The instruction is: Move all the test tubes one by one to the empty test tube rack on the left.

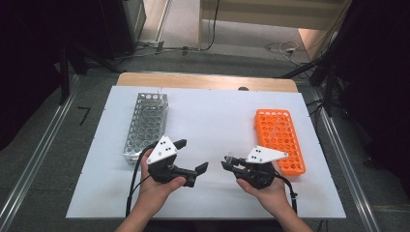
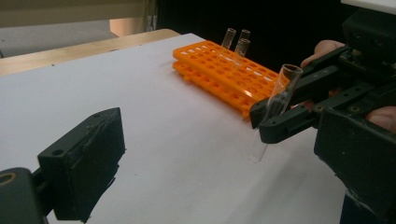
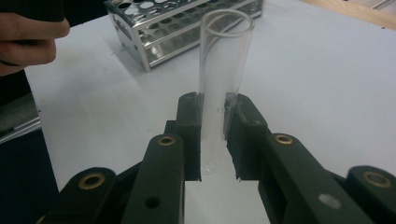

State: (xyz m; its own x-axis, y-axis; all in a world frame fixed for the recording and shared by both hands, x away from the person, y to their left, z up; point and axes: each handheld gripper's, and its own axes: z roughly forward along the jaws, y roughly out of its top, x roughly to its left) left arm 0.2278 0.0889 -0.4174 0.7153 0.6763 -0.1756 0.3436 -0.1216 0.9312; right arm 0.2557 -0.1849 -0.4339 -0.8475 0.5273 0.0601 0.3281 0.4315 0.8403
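Left: perforated metal test-tube rack (image 1: pixel 146 124) on the white table sheet (image 1: pixel 212 121). Left gripper (image 1: pixel 192 155), black, two-jaw, jaws spread wide, nothing between them, aimed toward the centre. Right gripper (image 1: pixel 226 162) clamps a clear glass test tube (image 3: pixel 223 74) upright, above the sheet. Far right: orange plastic rack (image 1: pixel 280 139), three tubes standing at its far end.

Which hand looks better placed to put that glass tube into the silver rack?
Probably the left. Its gripper stands open right beside the silver rack, while the right gripper, shut on the glass tube, is over by the orange rack. A handover seems likely.
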